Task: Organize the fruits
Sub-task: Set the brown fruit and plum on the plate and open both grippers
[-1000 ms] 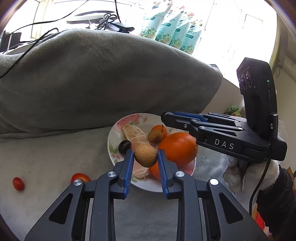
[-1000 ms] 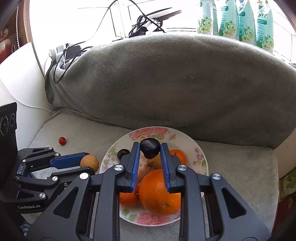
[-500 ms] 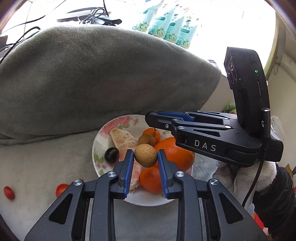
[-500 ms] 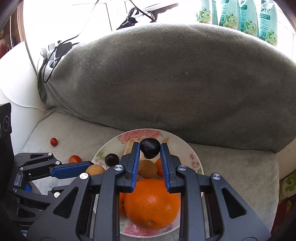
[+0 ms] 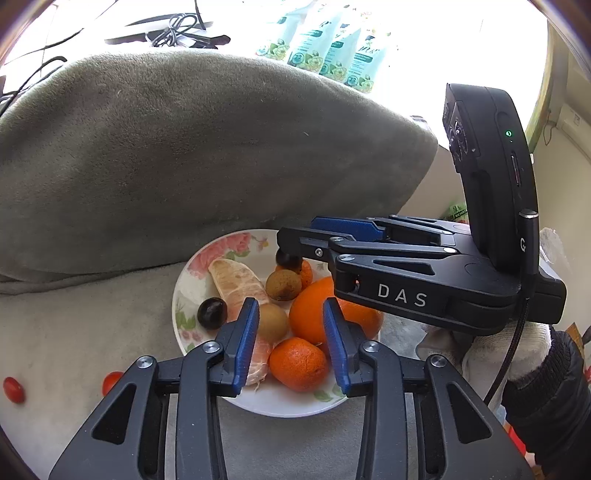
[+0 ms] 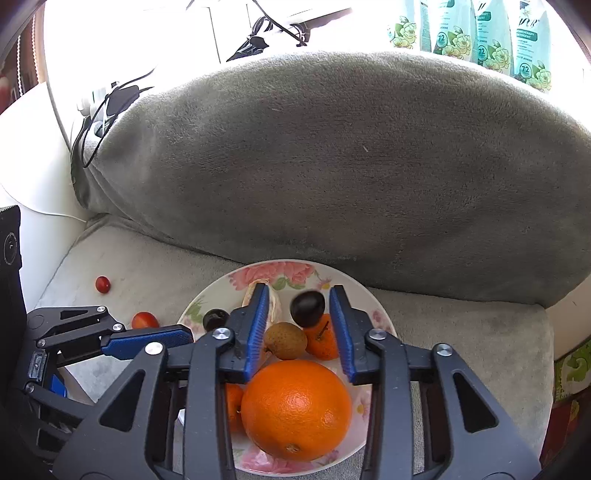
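Note:
A floral plate (image 5: pixel 192 291) (image 6: pixel 354 291) on the grey cushion holds a big orange (image 6: pixel 295 410) (image 5: pixel 314 310), small mandarins (image 5: pixel 297 363), a peeled citrus segment (image 5: pixel 236 280), brown longans (image 5: pixel 273 321) (image 6: pixel 285 340) and dark grapes (image 5: pixel 211 313) (image 6: pixel 215 318). My left gripper (image 5: pixel 290 347) is open over the plate, a longan lying loose by its left finger. My right gripper (image 6: pixel 300 328) is open; a dark grape (image 6: pixel 307 303) sits free between its fingers above a mandarin (image 6: pixel 323 341).
Two cherry tomatoes (image 5: pixel 110 380) (image 5: pixel 14 389) lie on the cushion left of the plate, also seen in the right wrist view (image 6: pixel 144 319) (image 6: pixel 102 284). A large grey pillow (image 5: pixel 184 166) rises behind. Detergent pouches (image 6: pixel 480 33) and cables (image 5: pixel 177 33) sit on the sill.
Both grippers have opened. The left one let go of the longan and the right one let go of the dark grape, both over the plate.

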The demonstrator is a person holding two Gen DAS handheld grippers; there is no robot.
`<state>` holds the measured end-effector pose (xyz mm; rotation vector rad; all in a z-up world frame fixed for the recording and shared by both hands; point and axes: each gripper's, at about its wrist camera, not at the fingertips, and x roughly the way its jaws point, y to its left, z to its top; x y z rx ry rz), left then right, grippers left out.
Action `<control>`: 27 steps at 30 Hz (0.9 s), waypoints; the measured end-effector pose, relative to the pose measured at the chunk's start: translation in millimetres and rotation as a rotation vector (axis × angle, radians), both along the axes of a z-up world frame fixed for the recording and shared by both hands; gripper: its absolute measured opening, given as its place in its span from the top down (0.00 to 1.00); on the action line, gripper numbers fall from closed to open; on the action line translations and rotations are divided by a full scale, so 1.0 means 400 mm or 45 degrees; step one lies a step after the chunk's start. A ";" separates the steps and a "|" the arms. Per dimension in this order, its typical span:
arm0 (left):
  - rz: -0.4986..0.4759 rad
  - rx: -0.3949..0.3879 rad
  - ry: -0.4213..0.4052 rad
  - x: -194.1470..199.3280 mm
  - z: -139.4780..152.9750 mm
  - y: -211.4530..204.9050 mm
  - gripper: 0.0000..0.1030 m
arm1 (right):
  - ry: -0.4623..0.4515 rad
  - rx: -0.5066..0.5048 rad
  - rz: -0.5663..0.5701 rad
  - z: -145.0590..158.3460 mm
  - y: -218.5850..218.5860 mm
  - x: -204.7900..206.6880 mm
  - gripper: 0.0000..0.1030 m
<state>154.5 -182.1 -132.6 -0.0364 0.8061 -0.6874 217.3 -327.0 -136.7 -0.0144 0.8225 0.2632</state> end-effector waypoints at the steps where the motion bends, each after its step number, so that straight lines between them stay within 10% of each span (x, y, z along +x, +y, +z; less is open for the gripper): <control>1: -0.002 0.001 -0.002 0.000 0.001 -0.002 0.66 | -0.005 0.003 0.000 0.002 -0.001 -0.002 0.48; 16: 0.017 -0.012 -0.024 -0.006 0.018 0.001 0.32 | -0.050 -0.012 -0.011 0.033 0.002 -0.022 0.15; 27: 0.015 0.014 -0.039 -0.029 0.026 0.016 0.31 | -0.061 -0.042 -0.005 0.049 0.023 -0.036 0.09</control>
